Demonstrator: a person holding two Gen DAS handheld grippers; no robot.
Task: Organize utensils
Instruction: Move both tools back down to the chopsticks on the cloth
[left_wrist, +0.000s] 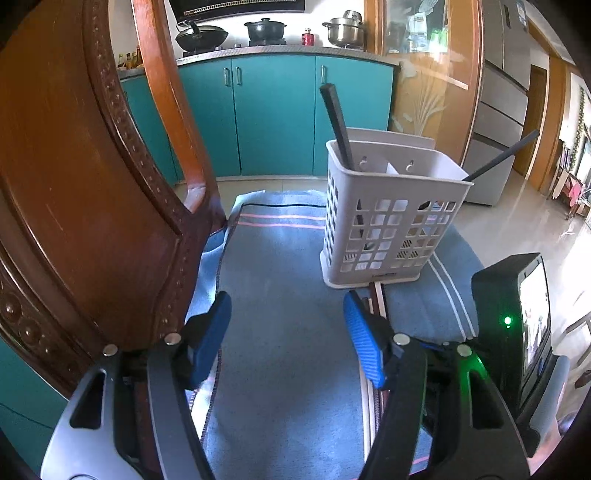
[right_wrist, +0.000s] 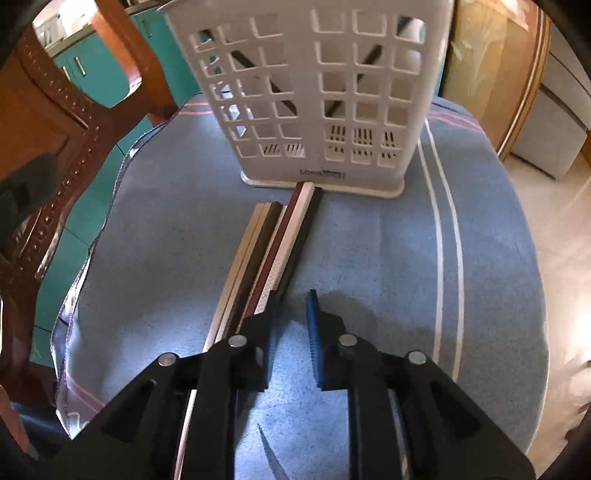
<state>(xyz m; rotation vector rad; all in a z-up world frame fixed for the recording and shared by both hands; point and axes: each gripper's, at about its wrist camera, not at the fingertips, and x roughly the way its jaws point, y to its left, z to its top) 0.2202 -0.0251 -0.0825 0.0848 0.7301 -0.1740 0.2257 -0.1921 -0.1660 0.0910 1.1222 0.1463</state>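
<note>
The right gripper hangs nearly closed on nothing, just beside the chopsticks lying bundled against the white basket; it should straddle one stick squarely. The left gripper gapes wide and empty. The sticks' near ends are hidden beneath the fingers.

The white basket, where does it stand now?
The white basket stands upright on the blue towel, right of centre in the left wrist view, with loose chopsticks before it.
</note>
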